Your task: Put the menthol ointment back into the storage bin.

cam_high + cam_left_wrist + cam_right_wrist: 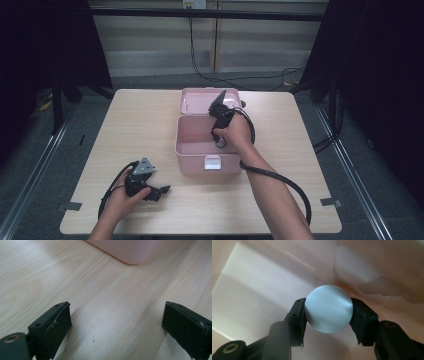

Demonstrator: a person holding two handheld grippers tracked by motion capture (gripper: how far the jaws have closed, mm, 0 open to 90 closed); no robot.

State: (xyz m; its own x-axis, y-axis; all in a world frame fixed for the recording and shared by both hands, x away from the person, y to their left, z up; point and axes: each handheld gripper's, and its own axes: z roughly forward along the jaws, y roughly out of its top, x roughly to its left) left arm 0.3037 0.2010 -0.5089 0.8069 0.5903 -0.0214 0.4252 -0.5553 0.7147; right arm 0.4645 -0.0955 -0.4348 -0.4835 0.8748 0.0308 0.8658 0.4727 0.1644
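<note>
The table (pixel 140 125) is pale wood, standing on a grey floor (pixel 30 165) with dark curtains (pixel 380 75) on both sides. A pink box (pixel 207 150) stands open near its middle. From above, the right gripper (pixel 328 315) reaches down into the box, and the hand (pixel 235 132) hides what it holds. Its own view shows the jaws clamped on a round pale blue lid (pixel 328 308), smooth and matte, inside the box. The left gripper (pixel 115 320) rests with jaws wide apart over bare table.

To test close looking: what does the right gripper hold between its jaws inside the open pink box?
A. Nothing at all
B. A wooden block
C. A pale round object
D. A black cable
C: in the right gripper view, the right gripper has both pads pressed on a pale round object, with the pink box around it.
</note>
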